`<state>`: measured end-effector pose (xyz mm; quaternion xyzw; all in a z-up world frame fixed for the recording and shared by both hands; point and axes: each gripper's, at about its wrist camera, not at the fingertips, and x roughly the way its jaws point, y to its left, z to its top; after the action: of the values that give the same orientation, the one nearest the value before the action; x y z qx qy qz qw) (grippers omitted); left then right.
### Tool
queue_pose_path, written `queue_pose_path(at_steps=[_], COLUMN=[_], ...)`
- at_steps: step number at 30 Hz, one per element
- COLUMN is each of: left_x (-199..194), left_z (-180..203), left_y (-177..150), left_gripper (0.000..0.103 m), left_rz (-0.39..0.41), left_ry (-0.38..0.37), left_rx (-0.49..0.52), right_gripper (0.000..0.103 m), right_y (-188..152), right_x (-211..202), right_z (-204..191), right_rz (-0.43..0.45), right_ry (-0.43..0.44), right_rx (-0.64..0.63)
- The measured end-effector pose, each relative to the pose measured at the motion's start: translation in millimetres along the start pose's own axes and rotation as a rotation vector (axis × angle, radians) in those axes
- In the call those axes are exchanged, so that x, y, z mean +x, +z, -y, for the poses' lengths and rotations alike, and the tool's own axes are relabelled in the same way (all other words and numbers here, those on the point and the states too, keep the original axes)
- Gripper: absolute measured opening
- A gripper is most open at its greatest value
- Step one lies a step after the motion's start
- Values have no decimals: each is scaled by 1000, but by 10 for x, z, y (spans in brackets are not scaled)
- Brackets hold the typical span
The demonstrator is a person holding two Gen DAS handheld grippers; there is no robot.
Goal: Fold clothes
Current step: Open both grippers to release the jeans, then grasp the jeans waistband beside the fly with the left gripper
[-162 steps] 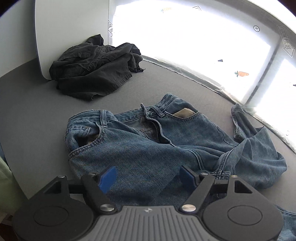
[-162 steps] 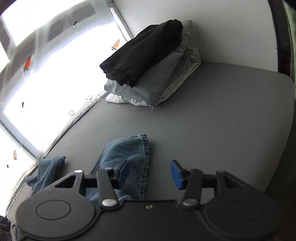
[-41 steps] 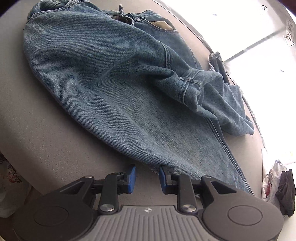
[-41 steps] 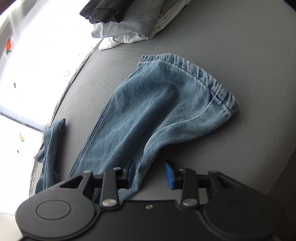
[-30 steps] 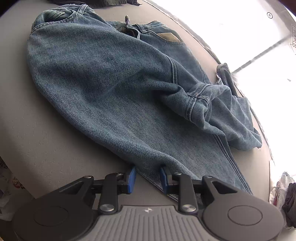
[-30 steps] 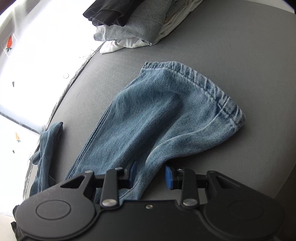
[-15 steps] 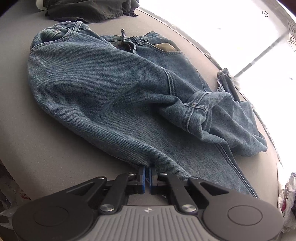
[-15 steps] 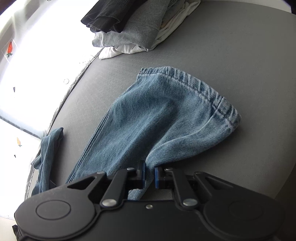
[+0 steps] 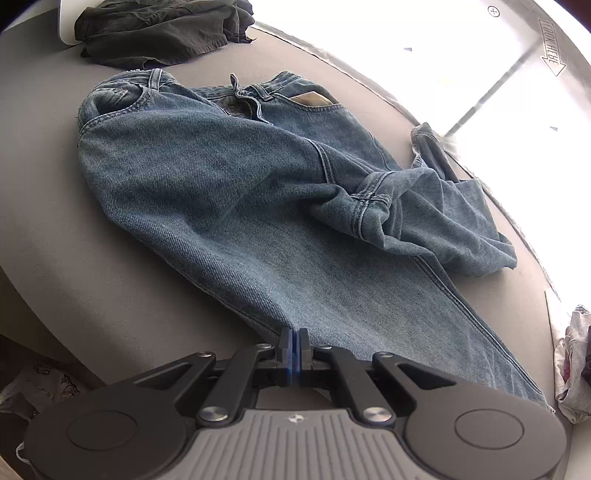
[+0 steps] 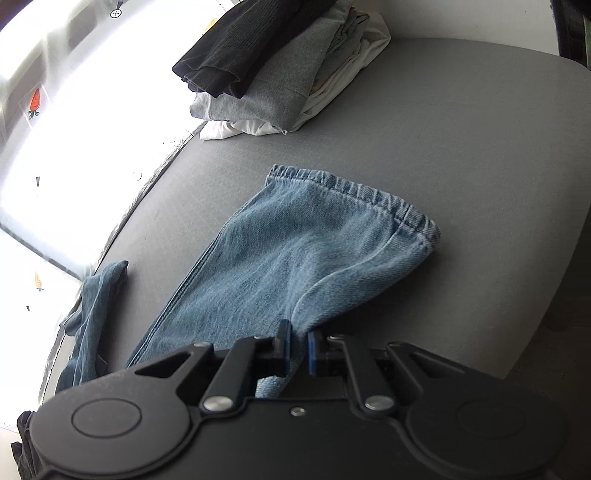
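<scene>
A pair of blue jeans lies spread on the grey table, waistband at the far side, one leg bunched at the right. My left gripper is shut on the near edge of the jeans at thigh level. In the right wrist view the jeans leg runs to its hem, and my right gripper is shut on the near edge of that leg, denim pinched between the blue pads.
A crumpled dark garment lies at the far left of the table. A stack of folded clothes, black on grey on white, sits at the far side near the bright window. More clothes sit at the right edge.
Both grippers closed from open onto the near edge of the jeans. They have since lifted slightly, drawing the pinched denim up off the table.
</scene>
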<state>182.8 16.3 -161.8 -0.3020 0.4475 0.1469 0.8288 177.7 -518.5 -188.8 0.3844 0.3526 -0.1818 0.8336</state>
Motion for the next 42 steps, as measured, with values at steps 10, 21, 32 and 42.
queue_pose_path(at_steps=[10,21,32,42], left_x=[193,-5,-145,-37], left_z=[-223,-166,-7,-10], left_y=[-149,54,443,813], left_gripper=[5,31,46,53], left_rz=[-81,12,122,119], left_ry=[40,96,131,158], left_rx=[-32,4,67,132], right_gripper=[10,36,57,59], right_y=[-132,-73,77,-108], right_x=[105,-47,-24,394], right_z=[127,-92,-478,-1019], right_rz=[-54,-21,135,57], right_ry=[-59,-170,-312,-266], right_rx=[3,-176,-343,-363])
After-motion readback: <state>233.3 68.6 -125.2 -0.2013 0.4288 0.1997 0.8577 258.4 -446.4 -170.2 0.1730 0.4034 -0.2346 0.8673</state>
